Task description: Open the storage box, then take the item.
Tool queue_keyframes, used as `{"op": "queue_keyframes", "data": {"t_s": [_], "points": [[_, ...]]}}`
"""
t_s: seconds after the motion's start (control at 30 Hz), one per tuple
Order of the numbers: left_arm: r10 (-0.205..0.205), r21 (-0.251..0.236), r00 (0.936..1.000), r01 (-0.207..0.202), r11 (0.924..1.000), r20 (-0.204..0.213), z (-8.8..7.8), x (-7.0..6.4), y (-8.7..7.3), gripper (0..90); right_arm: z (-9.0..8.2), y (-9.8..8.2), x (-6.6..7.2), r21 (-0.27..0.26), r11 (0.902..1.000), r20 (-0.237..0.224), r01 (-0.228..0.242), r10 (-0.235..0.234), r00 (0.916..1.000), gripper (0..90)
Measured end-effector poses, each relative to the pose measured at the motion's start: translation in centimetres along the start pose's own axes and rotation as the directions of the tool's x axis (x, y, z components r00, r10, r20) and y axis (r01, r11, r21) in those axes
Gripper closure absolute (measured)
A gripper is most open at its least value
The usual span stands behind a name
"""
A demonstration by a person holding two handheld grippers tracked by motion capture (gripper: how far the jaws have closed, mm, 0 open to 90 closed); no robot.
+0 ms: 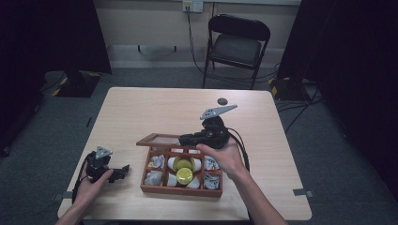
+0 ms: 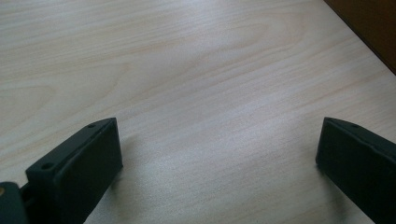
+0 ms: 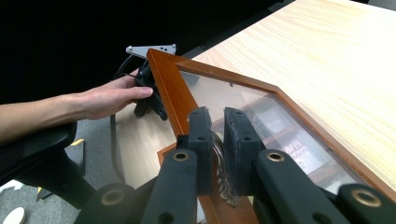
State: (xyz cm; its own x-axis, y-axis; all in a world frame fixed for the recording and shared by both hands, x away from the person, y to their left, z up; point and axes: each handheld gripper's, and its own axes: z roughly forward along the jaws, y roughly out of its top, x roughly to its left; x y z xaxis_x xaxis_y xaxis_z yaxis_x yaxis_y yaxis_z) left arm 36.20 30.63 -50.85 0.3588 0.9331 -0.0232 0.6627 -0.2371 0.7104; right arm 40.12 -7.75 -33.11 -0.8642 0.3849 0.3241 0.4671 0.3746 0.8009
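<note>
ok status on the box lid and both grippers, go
Right gripper shut on the lid's frame, lid part raised. Left gripper open over bare table. Nothing in the way.

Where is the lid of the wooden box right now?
In the high view the lid is tipped up at the far left side of the wooden box, near the table's middle. The right tool pinches its frame.

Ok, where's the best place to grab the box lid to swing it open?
Take the lid by its raised wooden rail, not the glass pane, coming in from the box's right end along that rail, as the right claw sits now. The frame is thin and flat, so nearly shut jaws can pinch it.
</note>
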Motion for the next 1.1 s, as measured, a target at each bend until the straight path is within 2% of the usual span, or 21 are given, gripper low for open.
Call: {"op": "queue_keyframes", "data": {"t_s": [0.53, 0.7, 0.77, 0.83, 0.9, 0.93, 1.1], "points": [[0.011, 0.003, 0.9999, -0.011, 0.9999, 0.009, -0.5, 0.1, -0.4, 0.8, 0.0, 0.2, -0.1, 0.000, 1.0000, 0.002, 0.002, -0.002, 1.0000, 82.0], [0.007, 0.017, 1.0000, -0.007, 0.9998, 0.004, -0.8, 0.2, -0.3, 5.3, -0.1, 0.2, -0.1, -0.001, 1.0000, 0.001, 0.003, -0.003, 1.0000, 82.0], [-0.009, 0.013, 1.0000, 0.009, 0.9999, -0.002, -1.1, 0.3, -0.3, 12.3, -0.1, 0.2, -0.1, -0.001, 1.0000, 0.002, 0.003, -0.003, 1.0000, 82.0], [-0.006, 0.018, 1.0000, 0.006, 0.9998, 0.001, -1.2, 0.5, -0.2, 16.5, -0.1, 0.3, -0.1, -0.001, 1.0000, 0.002, 0.004, -0.004, 1.0000, 82.0], [-0.010, 0.026, 0.9998, 0.009, 0.9996, 0.017, -1.3, 0.5, -0.1, 16.4, -0.1, 0.3, -0.1, -0.001, 1.0000, 0.002, 0.004, -0.004, 1.0000, 82.0], [-0.007, 0.026, 0.9999, 0.007, 0.9996, 0.012, -1.3, 0.5, -0.1, 16.5, -0.1, 0.3, -0.1, -0.001, 1.0000, 0.002, 0.003, -0.003, 1.0000, 82.0], [0.002, 0.021, 0.9973, -0.004, 0.9998, 0.074, -1.7, 0.3, 0.2, 20.0, -0.1, 0.4, -0.2, -0.002, 1.0000, 0.003, 0.005, -0.005, 1.0000, 82.1]]}}
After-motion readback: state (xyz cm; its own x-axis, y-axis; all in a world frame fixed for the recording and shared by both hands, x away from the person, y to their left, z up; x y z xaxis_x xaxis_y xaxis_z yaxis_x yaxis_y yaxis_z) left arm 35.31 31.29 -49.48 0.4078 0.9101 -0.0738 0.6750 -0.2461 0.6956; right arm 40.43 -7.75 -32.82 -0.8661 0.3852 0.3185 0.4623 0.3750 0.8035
